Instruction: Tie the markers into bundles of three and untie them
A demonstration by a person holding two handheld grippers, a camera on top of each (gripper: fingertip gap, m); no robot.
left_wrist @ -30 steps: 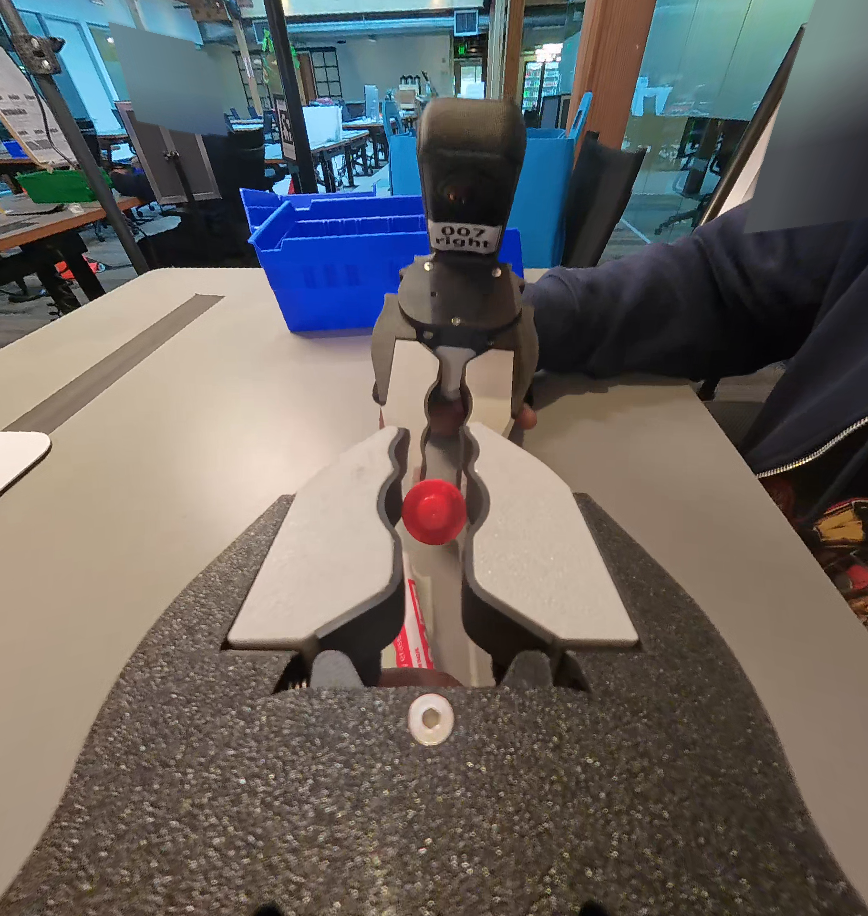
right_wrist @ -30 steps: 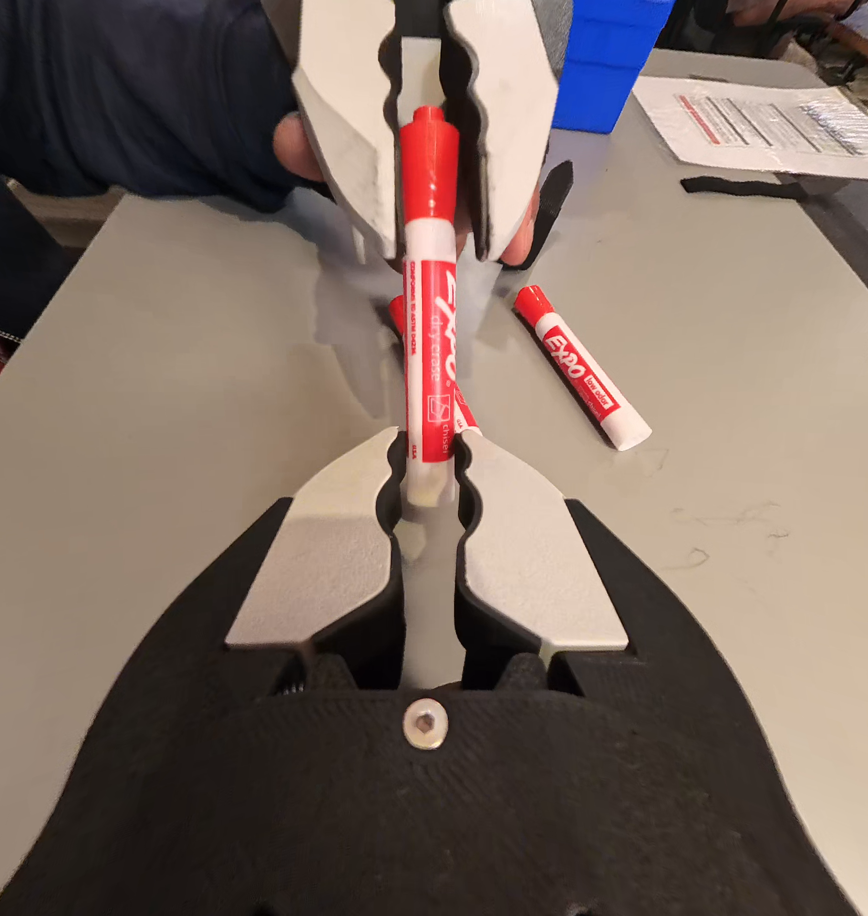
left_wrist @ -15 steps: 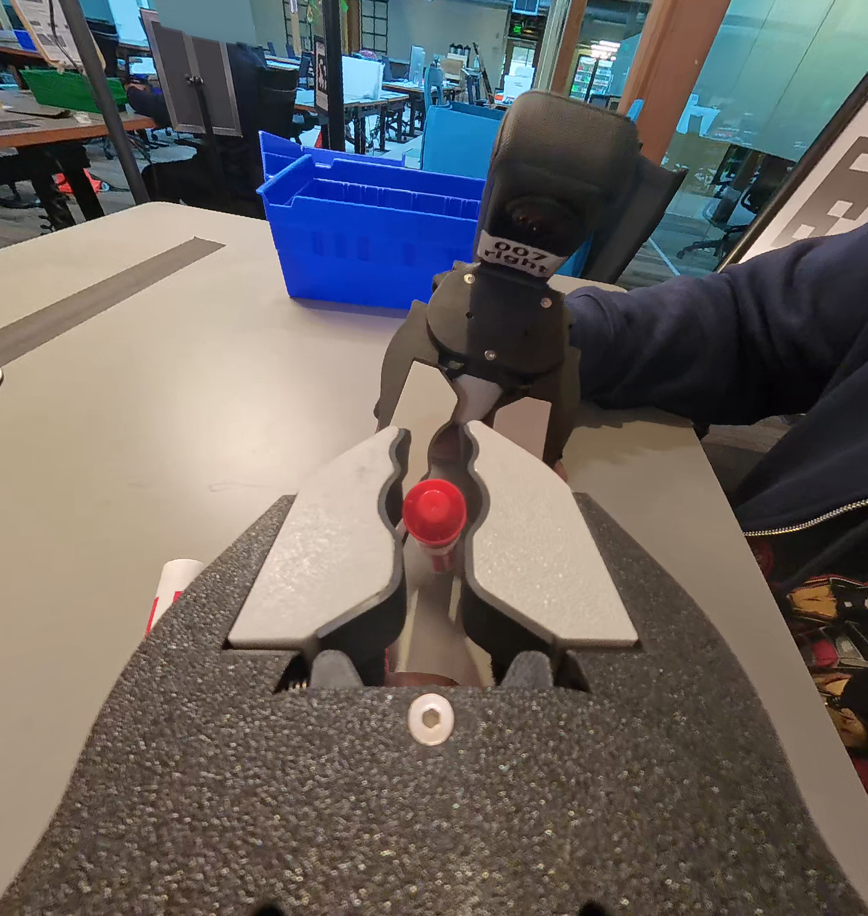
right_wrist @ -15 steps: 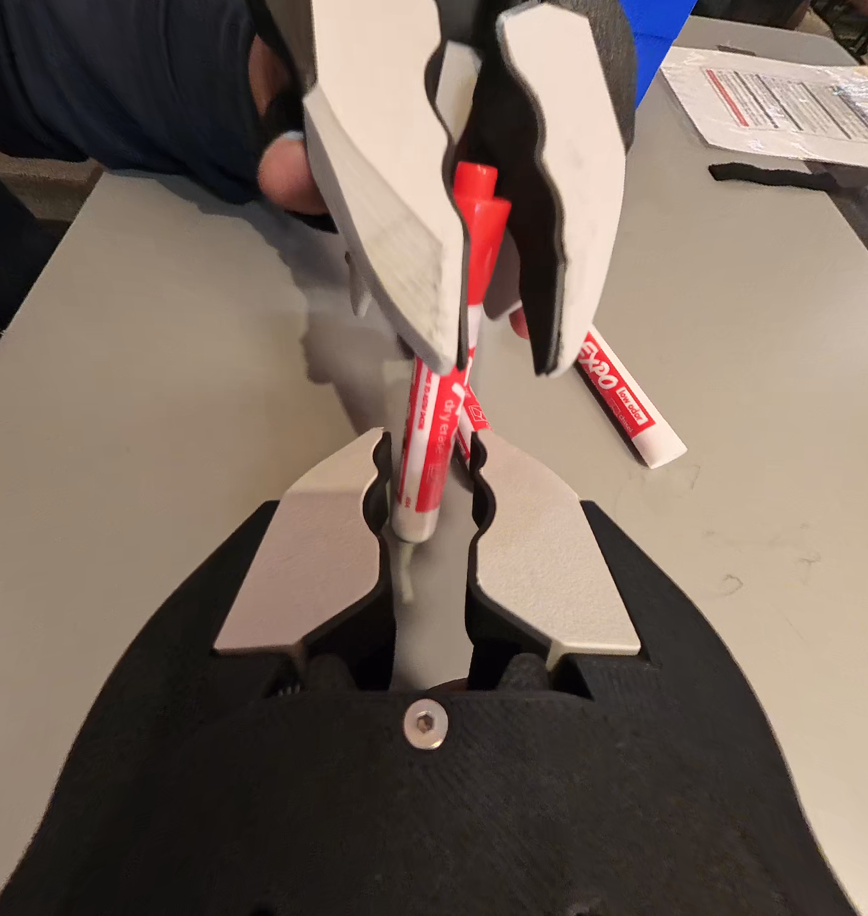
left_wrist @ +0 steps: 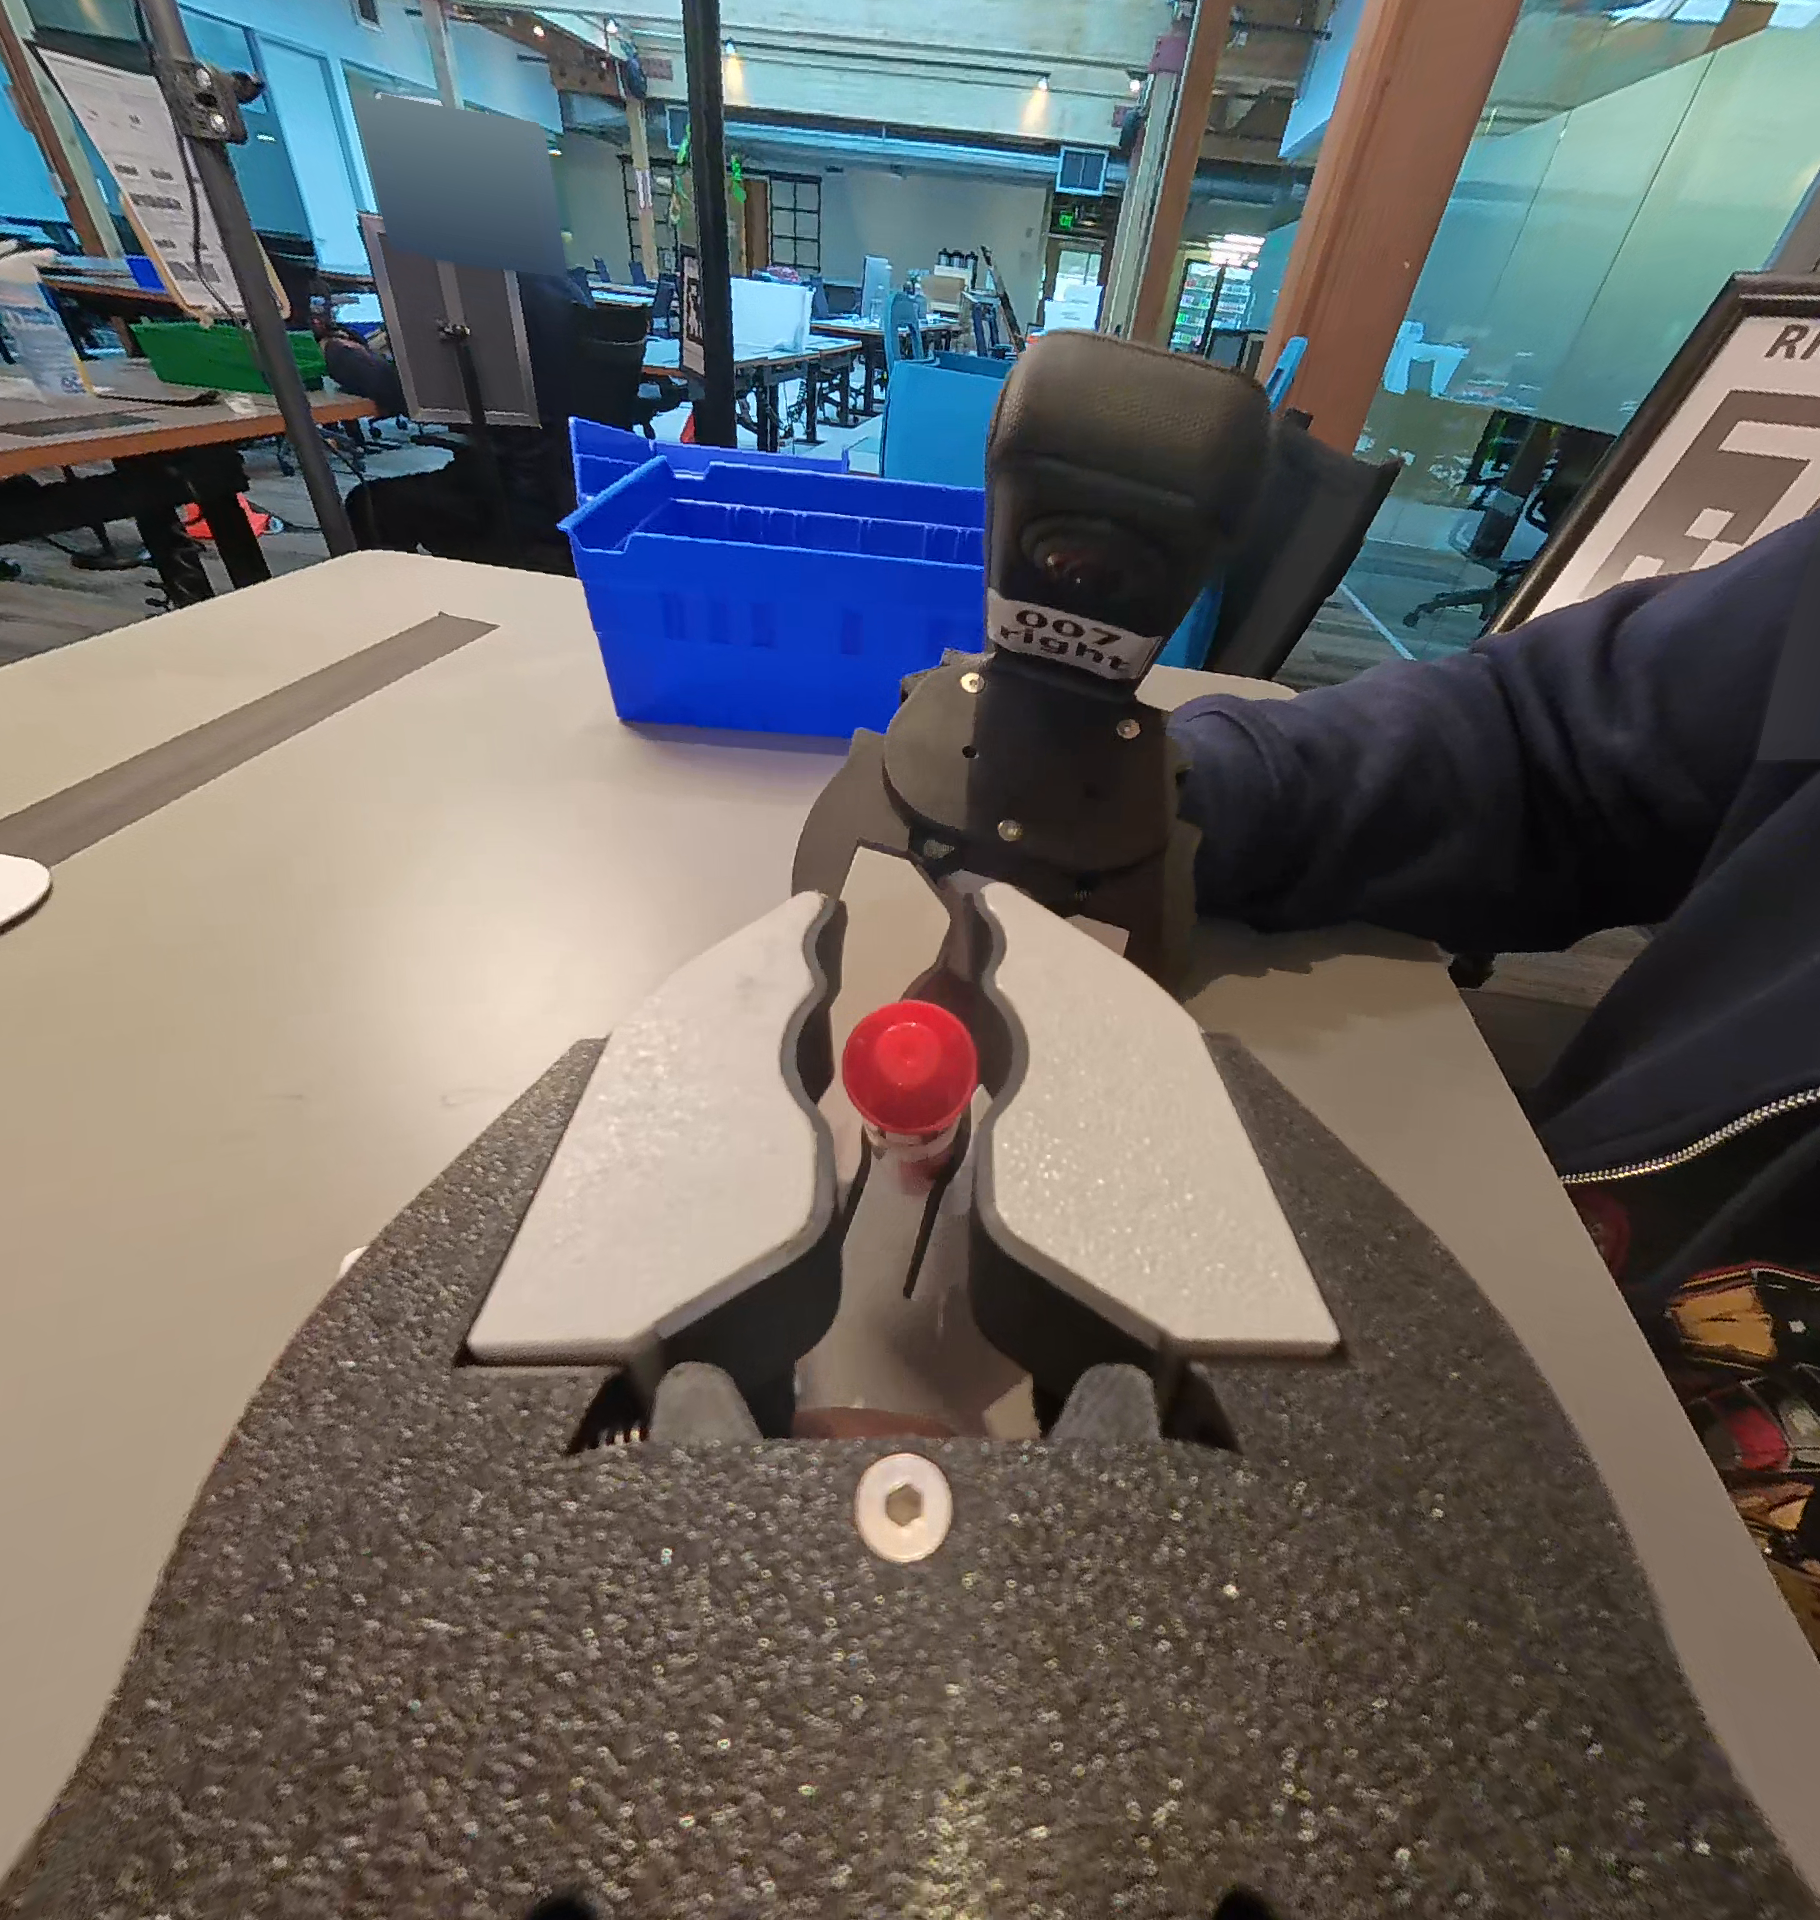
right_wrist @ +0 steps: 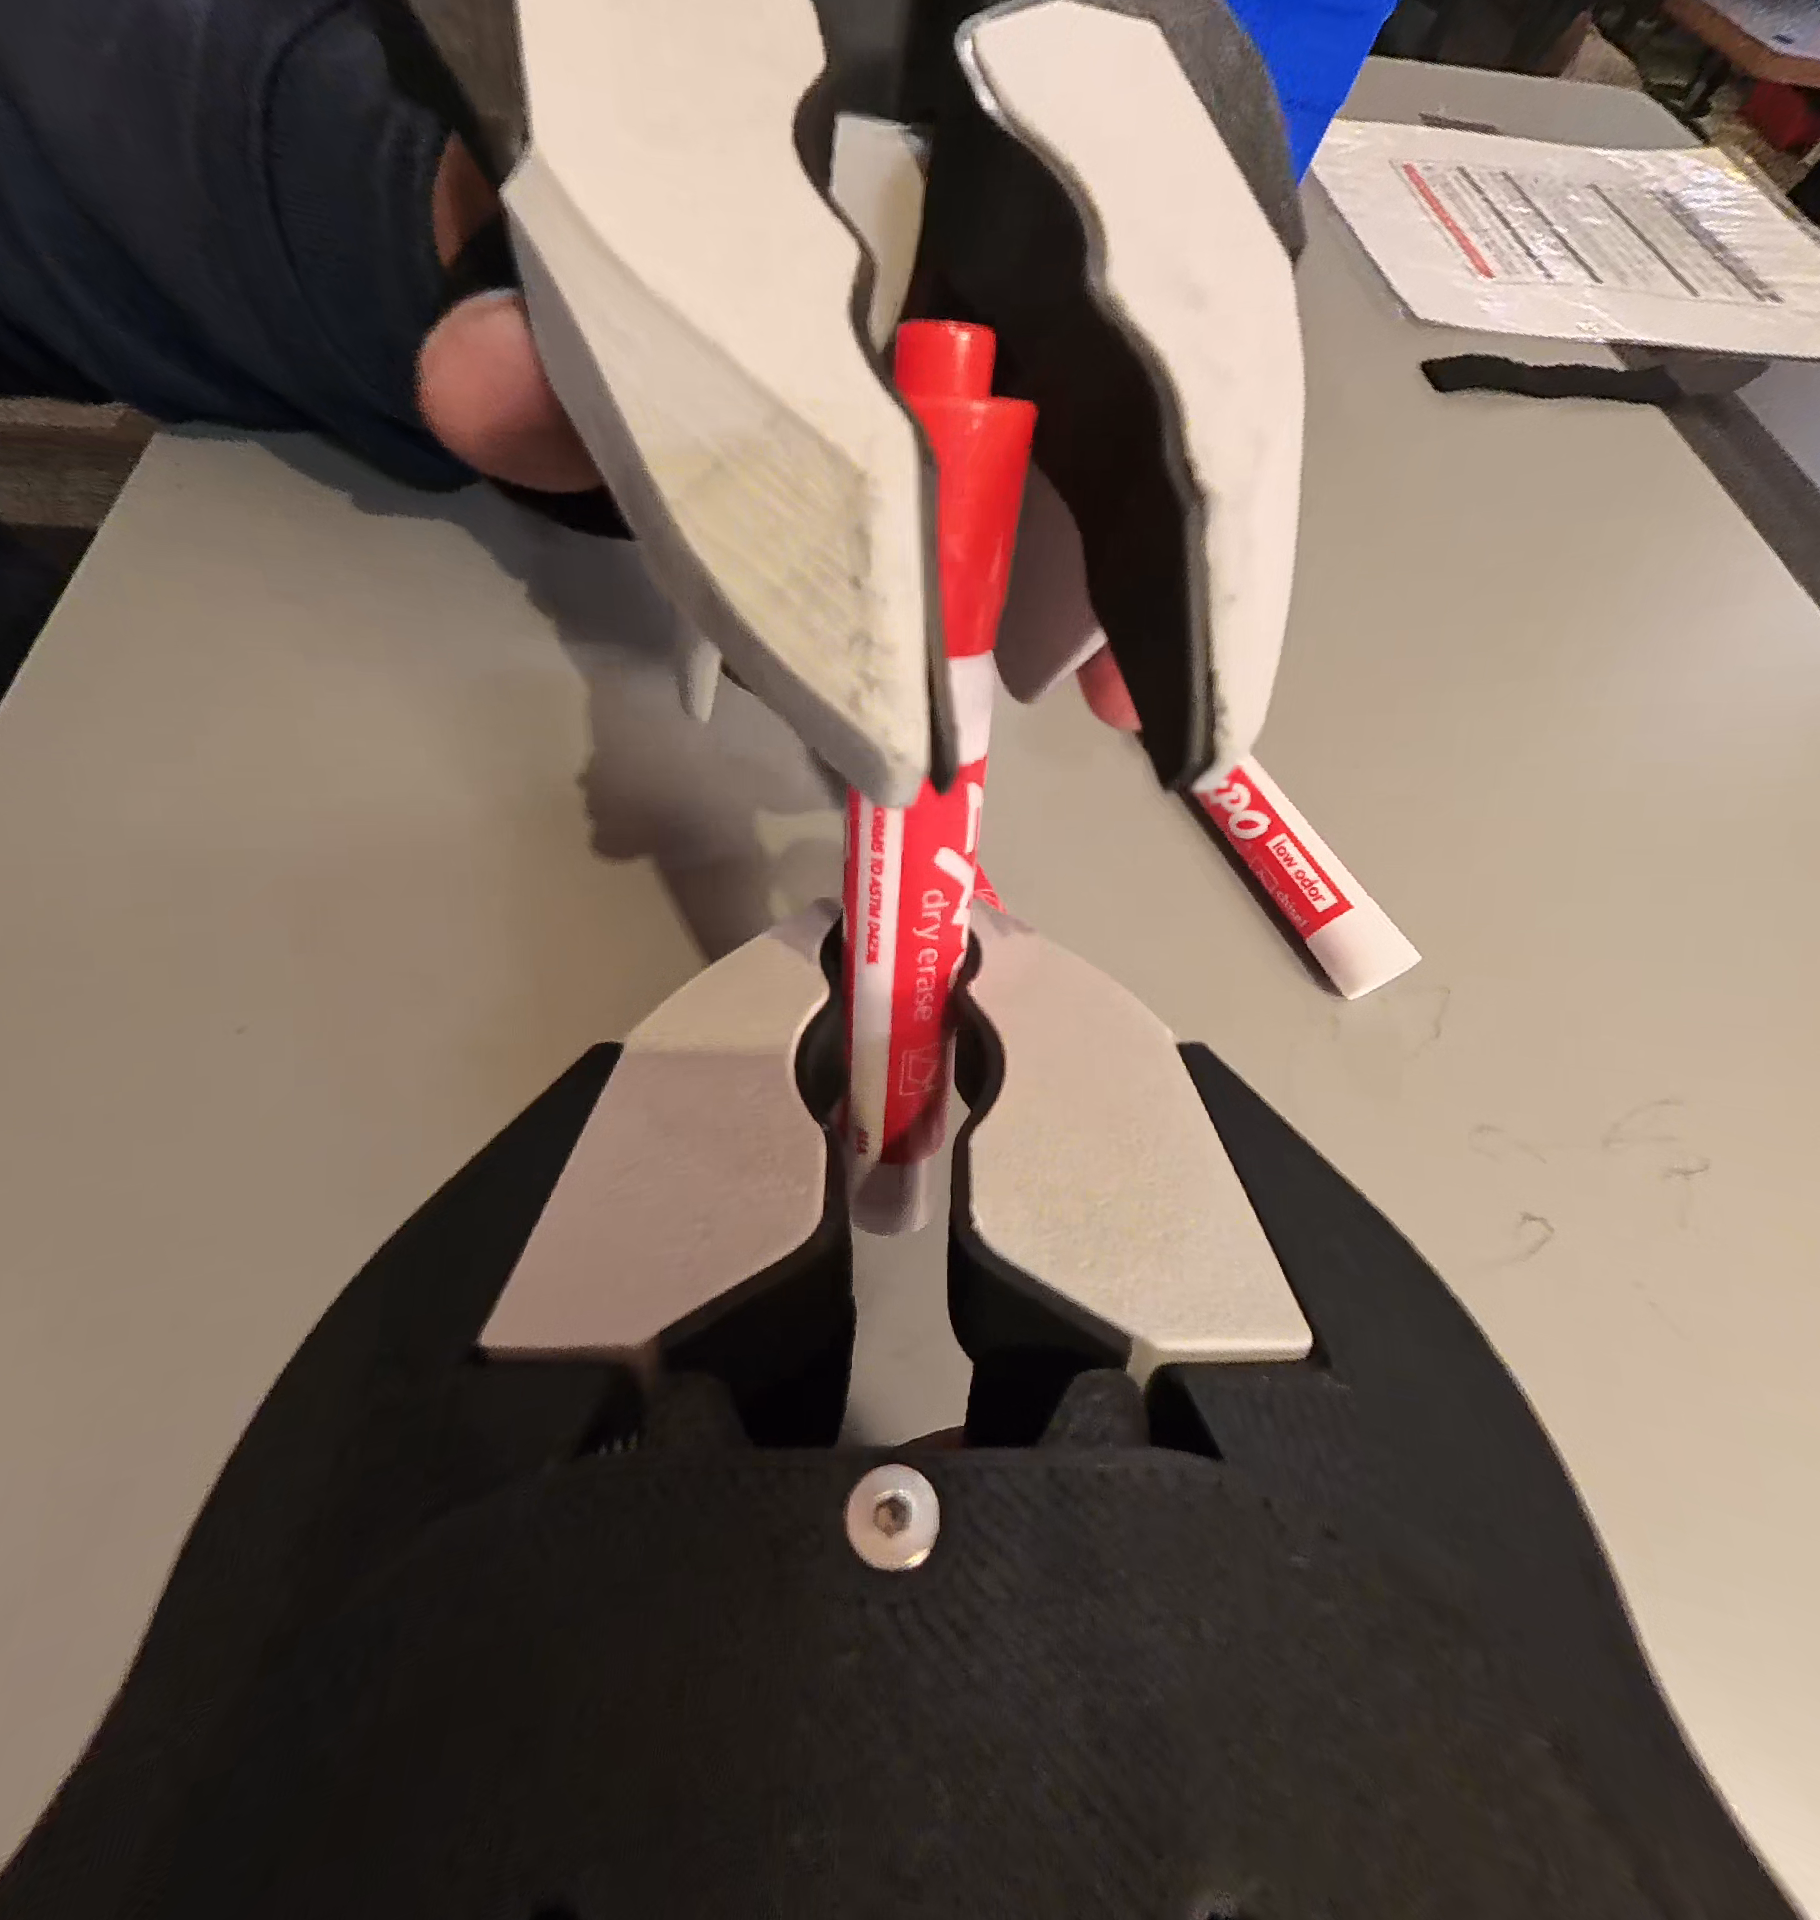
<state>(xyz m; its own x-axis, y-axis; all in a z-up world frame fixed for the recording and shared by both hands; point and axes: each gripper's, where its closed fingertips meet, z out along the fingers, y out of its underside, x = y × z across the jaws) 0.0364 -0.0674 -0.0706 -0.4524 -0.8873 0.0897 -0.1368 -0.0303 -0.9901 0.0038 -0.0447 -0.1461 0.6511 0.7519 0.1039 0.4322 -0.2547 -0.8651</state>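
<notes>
On the grey table point(right_wrist: 262, 831) in an open office, both claws grip red markers point(right_wrist: 911, 987).

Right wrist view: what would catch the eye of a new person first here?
First, the red markers standing up in the middle, gripped low by the right gripper while the left gripper comes over their caps from above. Next, another marker lying on the grey table to the right.

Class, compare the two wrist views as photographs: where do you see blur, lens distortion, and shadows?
Left wrist view: wide-angle bending curves the table edge; the red marker cap is slightly soft. Right wrist view: the near left gripper is motion-blurred and throws a soft shadow on the table; the loose marker stays sharp.
</notes>
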